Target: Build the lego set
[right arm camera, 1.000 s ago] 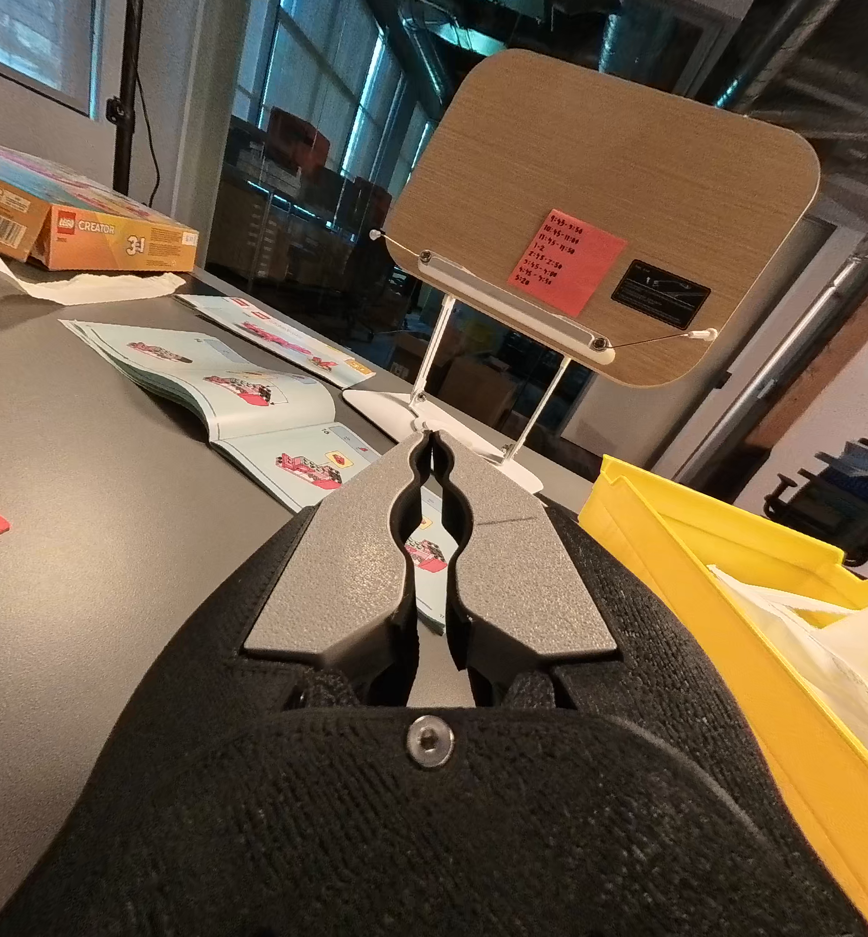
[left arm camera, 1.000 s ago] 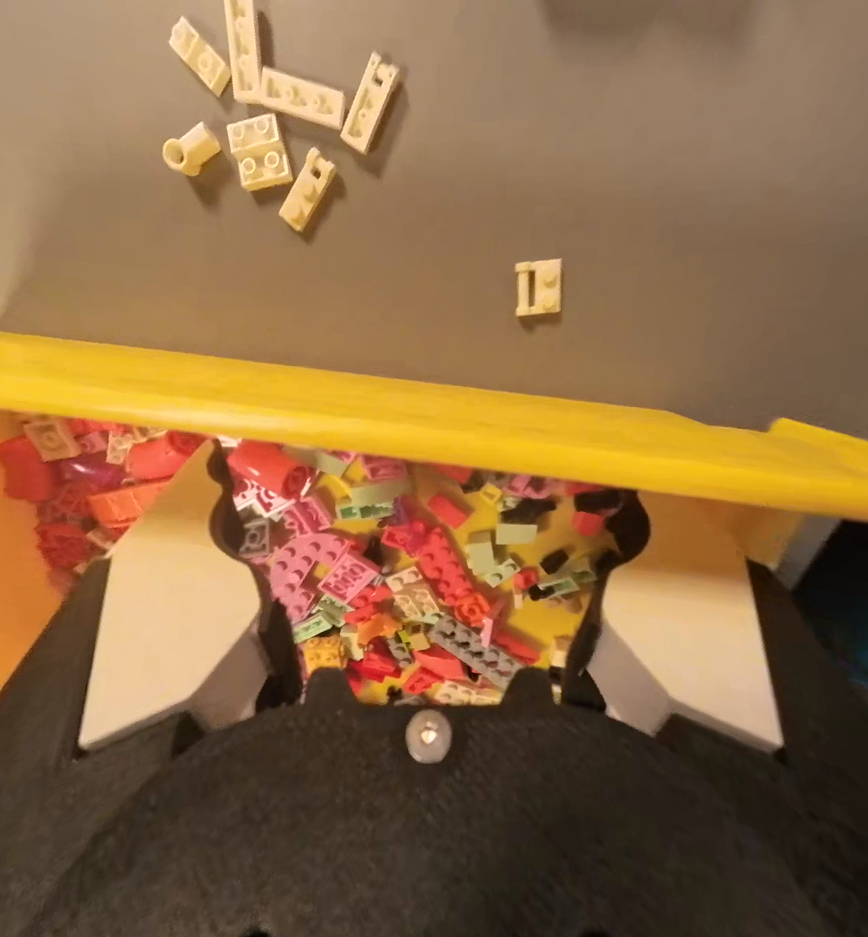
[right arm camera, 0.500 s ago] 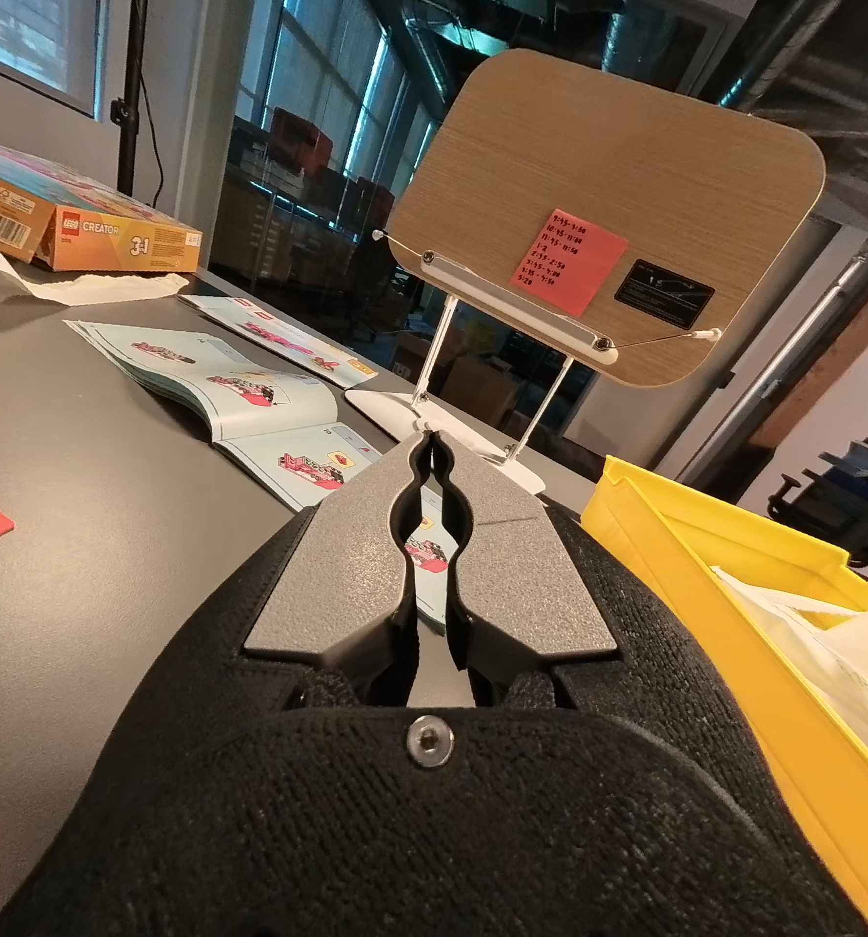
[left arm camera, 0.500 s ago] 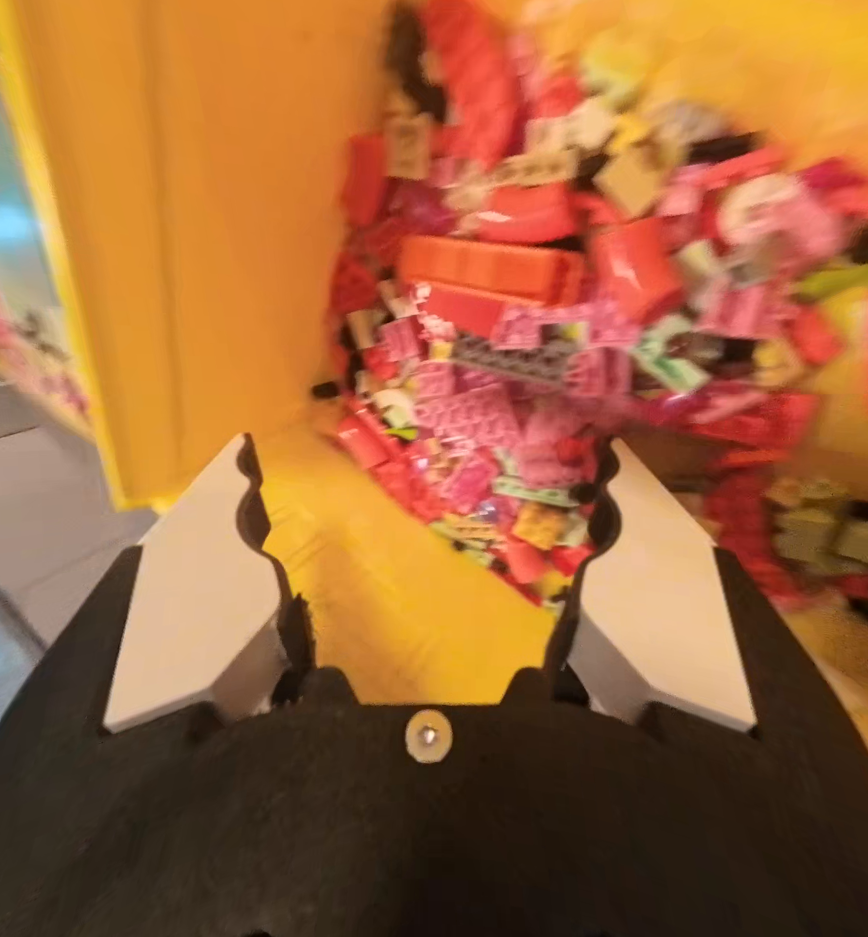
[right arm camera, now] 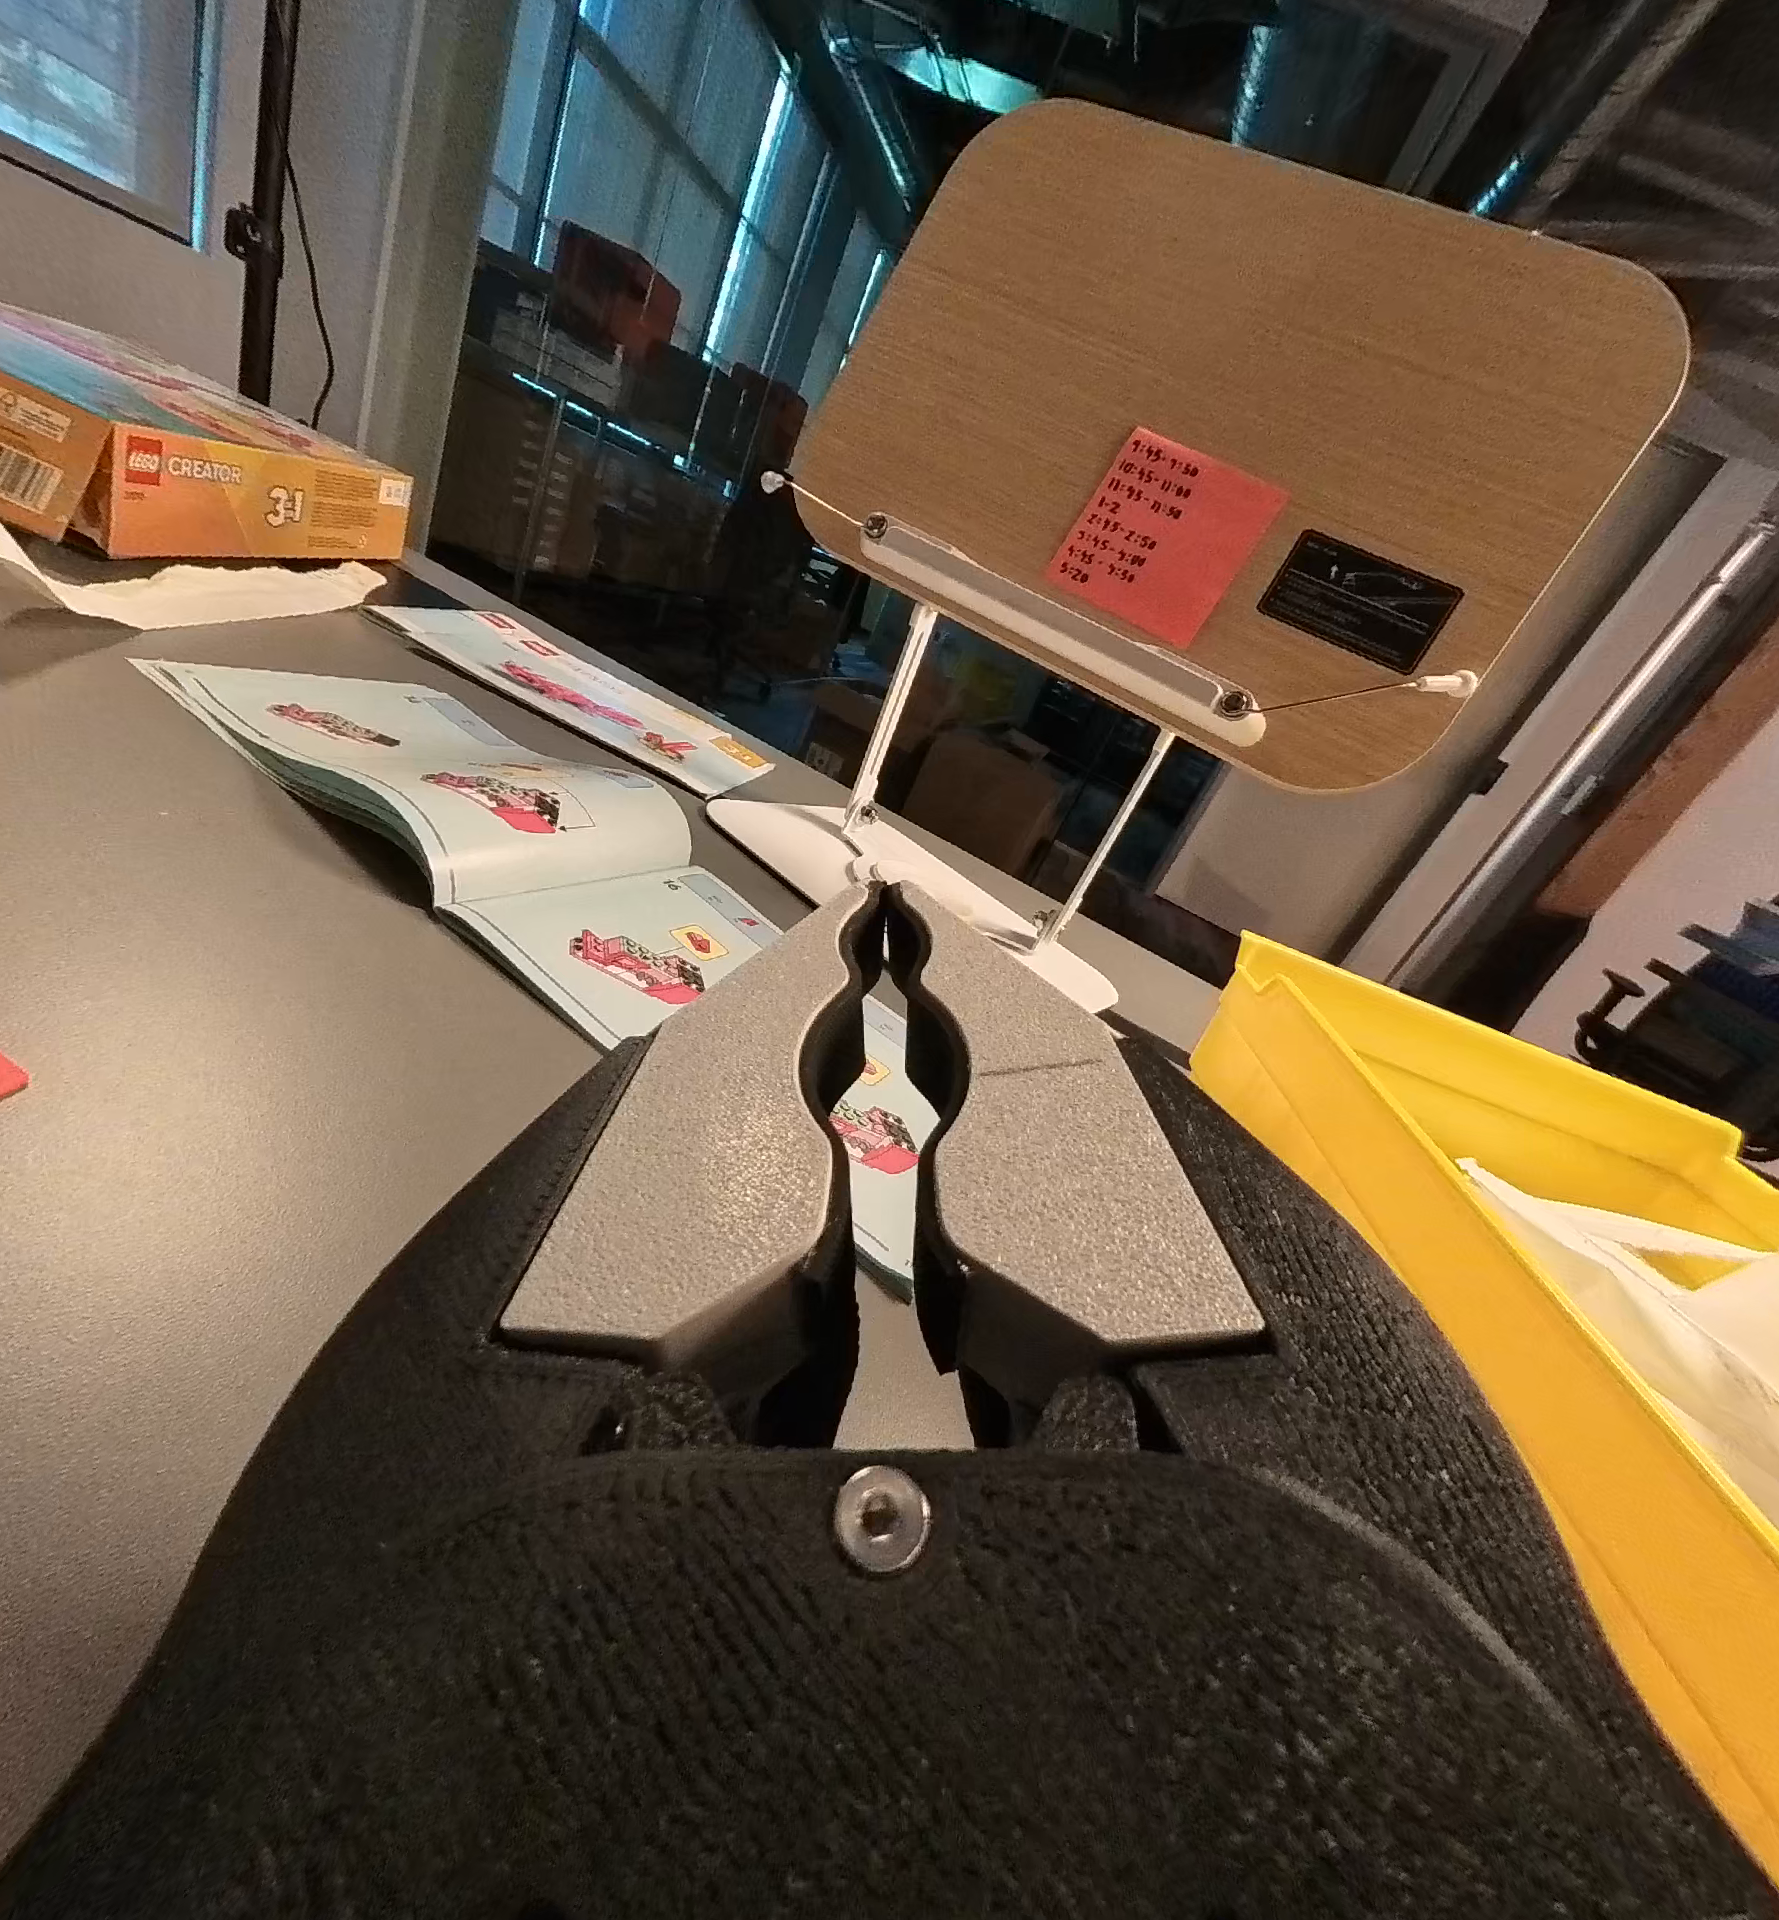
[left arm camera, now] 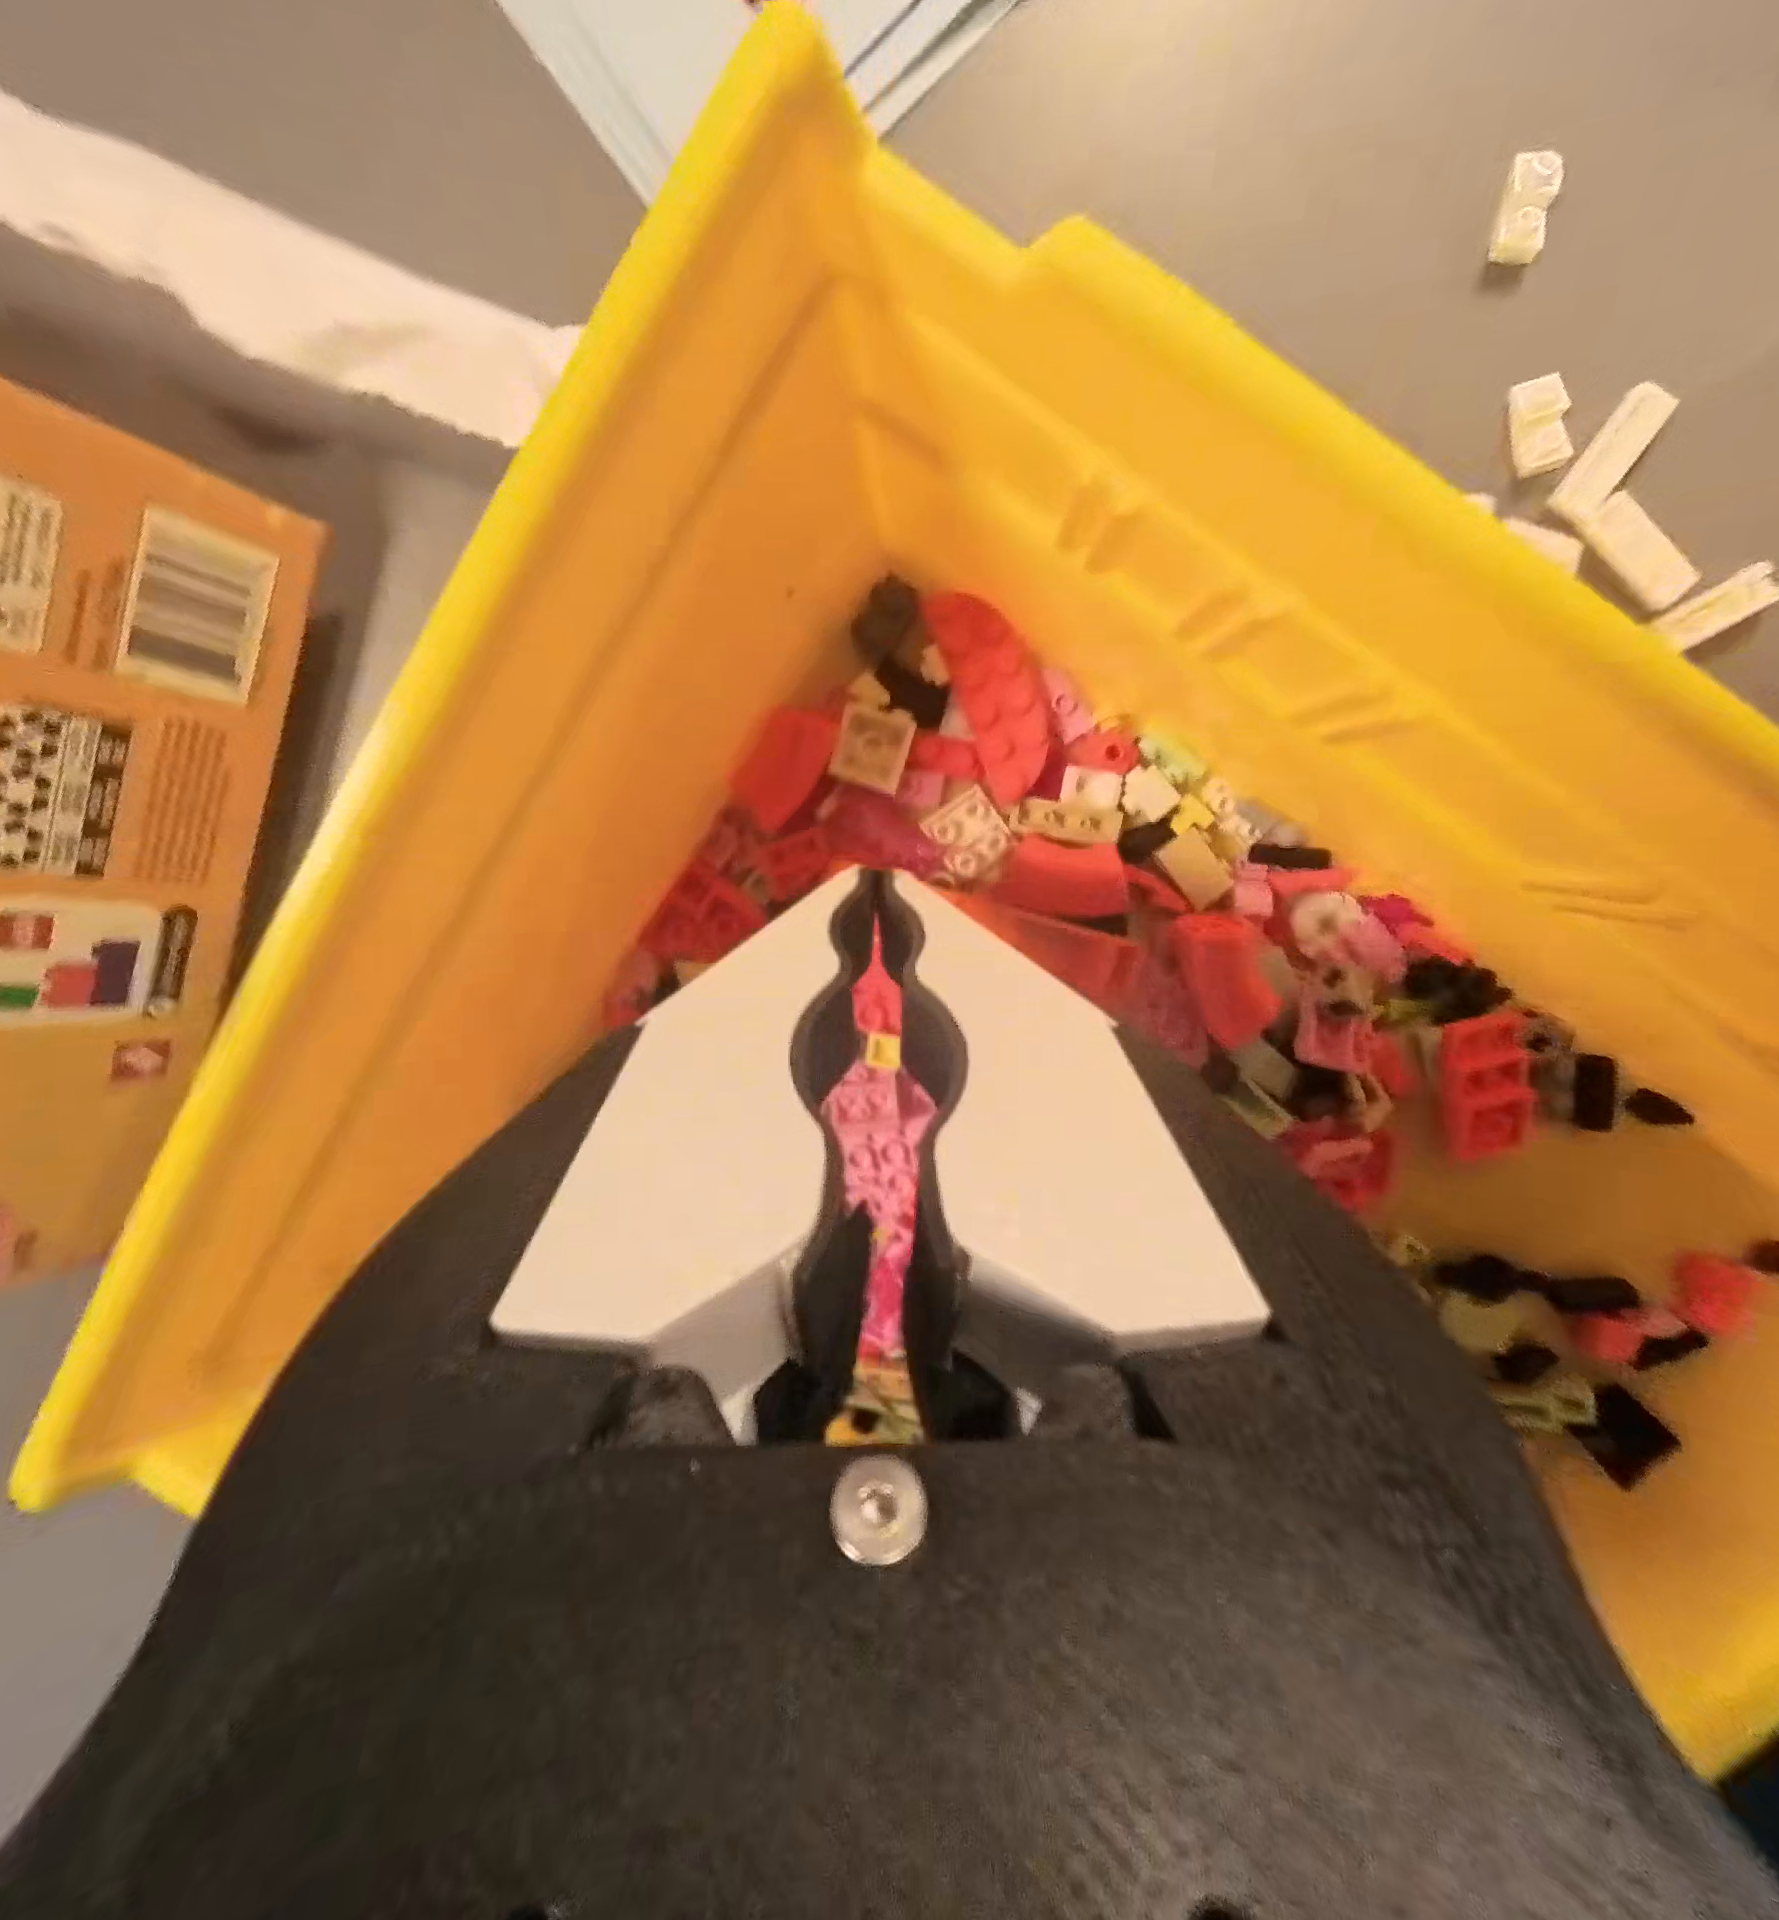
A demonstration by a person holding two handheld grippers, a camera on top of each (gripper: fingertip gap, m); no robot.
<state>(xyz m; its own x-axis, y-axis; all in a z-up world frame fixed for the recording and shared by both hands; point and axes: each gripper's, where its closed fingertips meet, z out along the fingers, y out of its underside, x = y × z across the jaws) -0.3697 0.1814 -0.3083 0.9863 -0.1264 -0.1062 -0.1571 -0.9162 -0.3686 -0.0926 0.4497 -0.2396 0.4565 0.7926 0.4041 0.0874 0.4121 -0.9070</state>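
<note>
We count two yellow bins [left arm camera: 1228, 540] [right arm camera: 1487, 1174], two booklets [right arm camera: 469, 790] [right arm camera: 594, 696], one orange box [right arm camera: 189, 488], one book stand [right arm camera: 1249, 416].

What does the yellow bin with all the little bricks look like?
The yellow bin is smooth moulded plastic with a thick rim and ribbed walls. It sits on the grey table, seen corner-on from above. Its floor holds loose bricks, mostly red and pink, with cream, black and pale green ones, heaped into the far corner. The left tongs reach inside, tips shut over the heap. An orange box lies beside it.
</note>
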